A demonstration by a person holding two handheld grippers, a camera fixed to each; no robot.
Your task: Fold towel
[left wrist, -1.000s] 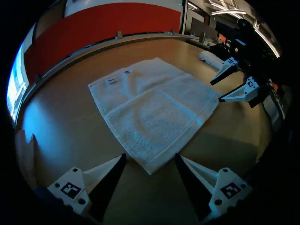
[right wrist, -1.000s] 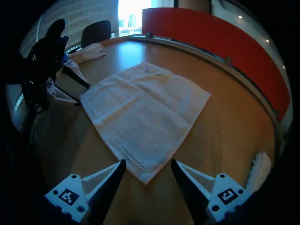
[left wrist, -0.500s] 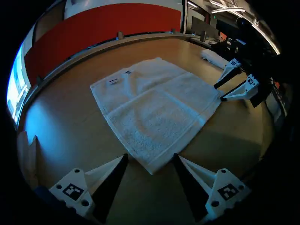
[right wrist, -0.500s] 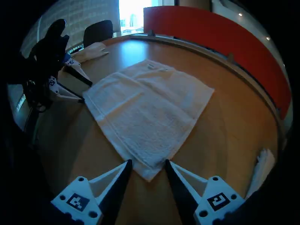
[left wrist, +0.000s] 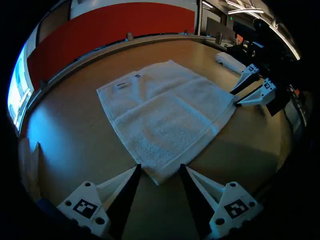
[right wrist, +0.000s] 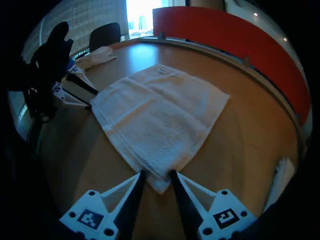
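Towel (left wrist: 168, 112) lies flat on the table (left wrist: 72, 136), ahead of both tongs. Left gripper (left wrist: 160, 173): fingers spread, a corner between them. Right gripper (right wrist: 157, 176): fingers set narrow about the neighbouring corner; whether they pinch it, cannot tell. Step, likely: grasping corners. Next calls for firm pinches, then an even lift toward the far edge.

I can't tell whether my right gripper (right wrist: 157, 173) actually presses the towel (right wrist: 160, 112) at its near corner; the white cloth (right wrist: 281, 178) on the right is cut off.
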